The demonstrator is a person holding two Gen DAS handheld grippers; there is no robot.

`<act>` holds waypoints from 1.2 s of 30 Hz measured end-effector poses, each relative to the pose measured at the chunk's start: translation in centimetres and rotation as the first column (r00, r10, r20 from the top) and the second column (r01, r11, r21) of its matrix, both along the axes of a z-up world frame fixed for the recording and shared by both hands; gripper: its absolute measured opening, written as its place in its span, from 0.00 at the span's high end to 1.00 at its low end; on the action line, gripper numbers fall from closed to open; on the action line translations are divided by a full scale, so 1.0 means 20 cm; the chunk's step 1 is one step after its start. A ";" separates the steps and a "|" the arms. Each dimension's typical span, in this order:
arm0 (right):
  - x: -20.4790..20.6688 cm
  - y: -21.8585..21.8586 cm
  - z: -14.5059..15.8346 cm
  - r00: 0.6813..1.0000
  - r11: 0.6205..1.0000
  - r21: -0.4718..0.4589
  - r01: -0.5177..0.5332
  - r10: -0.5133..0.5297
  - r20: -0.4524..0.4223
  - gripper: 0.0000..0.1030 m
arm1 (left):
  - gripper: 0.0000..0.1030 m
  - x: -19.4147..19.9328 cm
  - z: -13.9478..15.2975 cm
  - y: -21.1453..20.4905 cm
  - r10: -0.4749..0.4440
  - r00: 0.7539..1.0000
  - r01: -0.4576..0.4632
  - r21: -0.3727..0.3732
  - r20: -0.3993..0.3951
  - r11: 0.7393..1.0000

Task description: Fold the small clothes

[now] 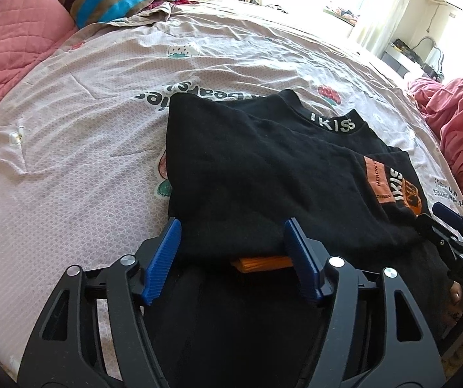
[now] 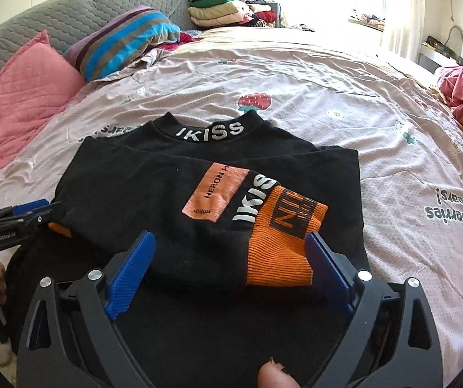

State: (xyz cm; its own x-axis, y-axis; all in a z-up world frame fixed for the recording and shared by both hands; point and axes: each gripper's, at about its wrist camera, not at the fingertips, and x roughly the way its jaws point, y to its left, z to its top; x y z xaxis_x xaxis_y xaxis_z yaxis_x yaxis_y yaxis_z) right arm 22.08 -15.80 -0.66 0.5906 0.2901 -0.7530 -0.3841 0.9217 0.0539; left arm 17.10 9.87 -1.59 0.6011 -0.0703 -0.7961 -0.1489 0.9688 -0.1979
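**Black shirt partly folded on bed; both hand-held grippers spread wide at its near edge**

Nearest, the left hand-held gripper [image 1: 233, 252] stands with its blue fingers [image 1: 163, 258] spread wide on either side of the shirt's near left edge, gripping nothing. An orange cuff [image 1: 260, 263] shows between them, under the black fabric. The right hand-held gripper [image 2: 230, 278] is likewise wide apart, its blue fingers [image 2: 131, 271] flanking the near right portion of the garment, where an orange ribbed cuff [image 2: 280, 252] lies on top. A fingertip [image 2: 273, 376] shows at the bottom edge of the right wrist view.

The black shirt [image 2: 154, 194] lies on the bed, sleeves folded across the body, collar at the far side. The collar lettering [image 2: 209, 132] reads "IKISS"; an orange patch [image 2: 215, 194] sits on the folded sleeve.

The bed sheet [image 2: 312, 113] is pale with strawberry prints and is creased. To the far left lie a pink quilted pillow [image 2: 21, 87] and a striped pillow [image 2: 124, 40]. A pile of folded clothes [image 2: 228, 8] sits at the far end. Pink bedding [image 1: 461, 119] is bunched at the right.
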 end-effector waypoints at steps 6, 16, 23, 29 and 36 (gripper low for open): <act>-0.02 -0.02 0.03 1.000 1.000 0.015 0.010 -0.010 0.014 0.08 | 0.35 -0.03 0.04 0.00 0.009 1.000 -0.009 0.002 0.013 1.000; -0.04 -0.02 0.06 1.000 1.000 0.019 0.017 -0.018 0.024 0.05 | 0.10 -0.09 0.09 0.04 0.046 0.999 -0.046 0.005 0.027 0.999; -0.07 -0.03 0.11 0.998 0.999 0.043 0.029 -0.031 0.048 0.05 | 0.09 -0.12 0.15 0.03 0.056 0.998 -0.058 0.042 0.040 0.997; -0.11 -0.06 0.16 0.997 0.998 0.054 0.031 -0.035 0.070 0.05 | 0.09 -0.18 0.20 0.02 0.044 0.997 -0.047 0.050 0.059 0.998; -0.18 -0.09 0.20 0.994 0.998 0.058 0.041 -0.046 0.097 0.05 | 0.09 -0.26 0.25 0.01 0.044 0.996 -0.049 0.060 0.082 0.997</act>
State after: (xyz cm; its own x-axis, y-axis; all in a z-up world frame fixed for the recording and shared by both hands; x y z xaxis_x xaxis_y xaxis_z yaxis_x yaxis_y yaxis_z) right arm 18.55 -17.70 3.24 0.6736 0.3024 -0.6744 -0.3499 0.9342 0.0694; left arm 11.96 10.13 3.44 0.6647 0.0074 -0.7471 -0.1800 0.9721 -0.1505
